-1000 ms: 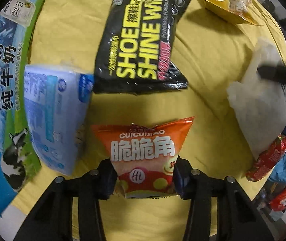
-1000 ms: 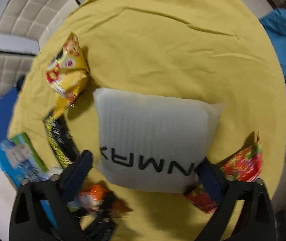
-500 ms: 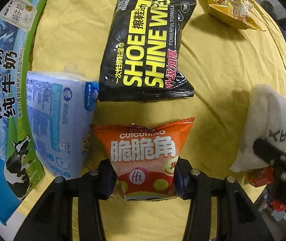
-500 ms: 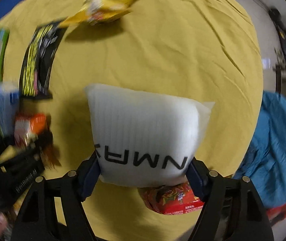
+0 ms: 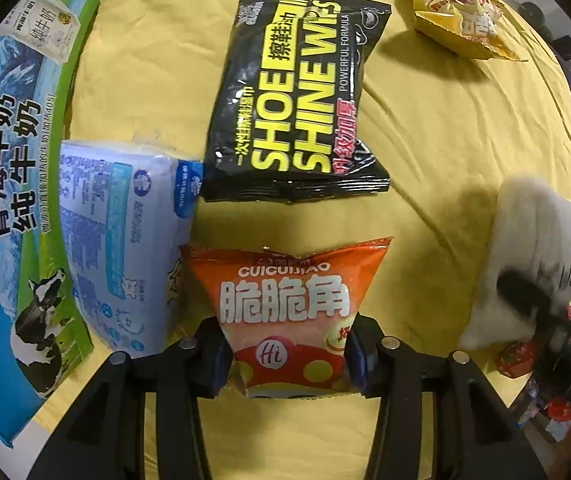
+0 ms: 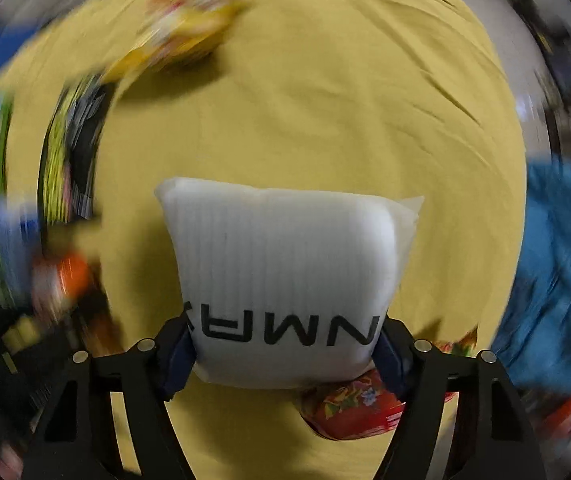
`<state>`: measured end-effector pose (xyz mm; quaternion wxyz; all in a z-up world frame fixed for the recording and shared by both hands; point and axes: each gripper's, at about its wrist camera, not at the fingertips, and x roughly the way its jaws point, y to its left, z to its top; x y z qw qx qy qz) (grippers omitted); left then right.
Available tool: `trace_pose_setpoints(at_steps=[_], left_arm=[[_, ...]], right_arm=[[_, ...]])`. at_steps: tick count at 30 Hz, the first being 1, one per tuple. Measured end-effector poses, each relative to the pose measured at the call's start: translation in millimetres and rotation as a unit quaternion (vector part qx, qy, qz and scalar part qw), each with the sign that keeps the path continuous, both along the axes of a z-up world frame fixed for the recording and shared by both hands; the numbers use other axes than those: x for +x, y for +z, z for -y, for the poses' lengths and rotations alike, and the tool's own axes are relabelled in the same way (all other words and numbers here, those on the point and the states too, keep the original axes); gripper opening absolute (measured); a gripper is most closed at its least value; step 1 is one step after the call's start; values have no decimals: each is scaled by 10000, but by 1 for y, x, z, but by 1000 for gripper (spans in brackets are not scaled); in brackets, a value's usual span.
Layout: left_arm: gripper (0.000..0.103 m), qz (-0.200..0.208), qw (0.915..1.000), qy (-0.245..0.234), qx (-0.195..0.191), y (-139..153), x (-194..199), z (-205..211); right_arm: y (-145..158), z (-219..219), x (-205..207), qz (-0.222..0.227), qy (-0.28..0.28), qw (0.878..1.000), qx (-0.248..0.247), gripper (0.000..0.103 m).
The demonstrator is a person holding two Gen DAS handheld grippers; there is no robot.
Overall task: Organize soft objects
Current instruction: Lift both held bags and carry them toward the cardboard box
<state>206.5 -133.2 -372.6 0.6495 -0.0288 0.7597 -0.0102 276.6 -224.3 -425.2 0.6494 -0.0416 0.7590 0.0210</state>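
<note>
My left gripper is shut on the lower part of an orange snack bag, which rests on the yellow cloth. My right gripper is shut on a white air pillow with black letters and holds it above the cloth; the pillow also shows in the left wrist view at the right edge. A black shoe-wipes pack lies beyond the orange bag, a pale blue tissue pack lies to its left, and a yellow snack bag lies far right.
A blue-green milk carton box lies along the left edge of the yellow cloth. A red flowered packet lies under the pillow near the right gripper. Blue fabric hangs past the table's right edge. The right wrist view is motion-blurred.
My right gripper closed on the white pillow, lifted it and is swinging it; its view turned and blurred. The left gripper stayed shut on the orange bag and drew back slightly.
</note>
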Motion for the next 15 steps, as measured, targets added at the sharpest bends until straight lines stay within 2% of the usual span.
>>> trace_pose_setpoints(at_steps=[1, 3, 5, 6, 7, 11, 12, 15], left_arm=[[44, 0, 10000, 8, -1, 0, -1, -2], [44, -22, 10000, 66, -41, -2, -2, -6], [44, -24, 9999, 118, -74, -2, -2, -10], [44, -19, 9999, 126, -80, -2, -2, -10], [44, -10, 9999, 135, -78, -1, -3, -11], [44, 93, 9998, 153, -73, 3, 0, -13], [44, 125, 9998, 147, -63, 4, 1, -13], [42, 203, 9997, 103, -22, 8, 6, -11]], right_arm=[[0, -9, -4, -93, 317, 9994, -68, 77], [2, -15, -8, -58, 398, 9992, -42, 80], [6, -3, -14, 57, 13, 9999, 97, 88], [8, 2, -14, 134, -240, 9994, 228, 98], [10, 6, -14, 228, -549, 9975, 373, 103], [-1, 15, -15, 231, -1167, 9913, 568, 103], [3, 32, -11, 177, -1246, 9906, 530, 103], [-12, 31, -18, 123, -1400, 9897, 274, 100]])
